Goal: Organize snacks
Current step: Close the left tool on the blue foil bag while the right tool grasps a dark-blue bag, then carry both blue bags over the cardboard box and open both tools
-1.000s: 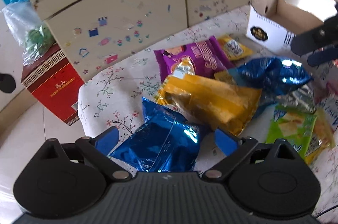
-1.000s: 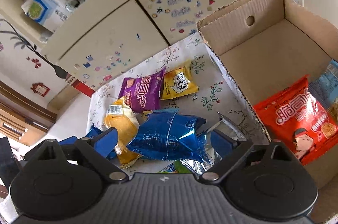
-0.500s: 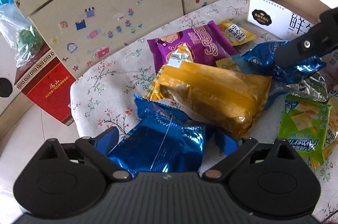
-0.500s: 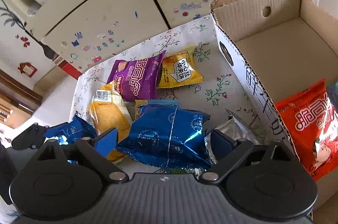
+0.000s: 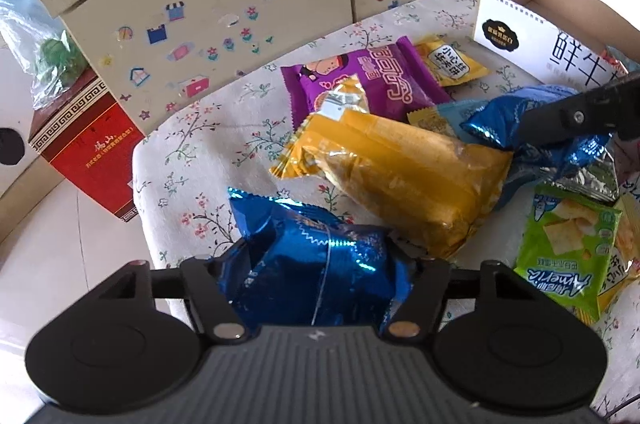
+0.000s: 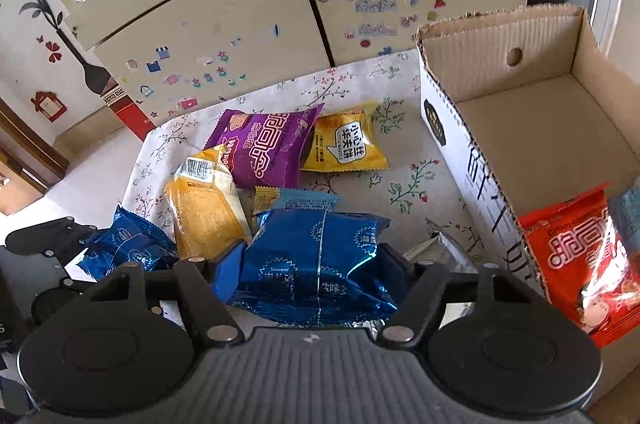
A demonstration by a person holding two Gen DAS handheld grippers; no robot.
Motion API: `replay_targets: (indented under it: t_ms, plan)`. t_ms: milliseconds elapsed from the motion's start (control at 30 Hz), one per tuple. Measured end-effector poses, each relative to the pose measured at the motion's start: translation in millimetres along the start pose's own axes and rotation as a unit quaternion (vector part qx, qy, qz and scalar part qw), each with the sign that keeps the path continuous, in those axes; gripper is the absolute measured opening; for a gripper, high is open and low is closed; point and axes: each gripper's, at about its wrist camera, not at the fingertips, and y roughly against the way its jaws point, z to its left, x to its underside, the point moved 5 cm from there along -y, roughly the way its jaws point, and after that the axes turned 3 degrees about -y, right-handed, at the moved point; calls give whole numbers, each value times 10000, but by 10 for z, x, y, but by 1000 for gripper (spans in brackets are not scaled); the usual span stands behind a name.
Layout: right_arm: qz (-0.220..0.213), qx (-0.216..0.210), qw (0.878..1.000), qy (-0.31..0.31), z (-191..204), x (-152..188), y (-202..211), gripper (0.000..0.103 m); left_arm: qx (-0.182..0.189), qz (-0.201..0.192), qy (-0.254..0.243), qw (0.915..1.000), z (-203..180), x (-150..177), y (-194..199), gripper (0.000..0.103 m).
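Left gripper (image 5: 316, 276): jaws closing on a blue foil snack bag (image 5: 312, 264) at the near left edge of the floral tablecloth (image 5: 192, 152); the bag bulges between the pads.
Right gripper (image 6: 316, 264): jaws closing on a second blue seaweed bag (image 6: 316, 264) mid-cloth, pads against its sides.
Nearby: yellow cracker pack (image 5: 400, 176), purple bag (image 6: 260, 148), small yellow packet (image 6: 344, 144), green bag (image 5: 564, 240).
Cardboard box (image 6: 452, 128): right edge, holding an orange bag (image 6: 580, 260).
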Motion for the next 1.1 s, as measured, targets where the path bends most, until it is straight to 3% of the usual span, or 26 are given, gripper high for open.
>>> replay_targets:
  t_ms: [567, 1100]
  plan:
    - [-181, -339, 9992, -97, -10, -19, 209, 73, -112, -532, 679, 9962, 130, -208, 401, 67]
    - [-368, -617, 9969, -314, -89, -63, 422, 73, -272, -1067, 1378, 9843, 130, -565, 608, 67]
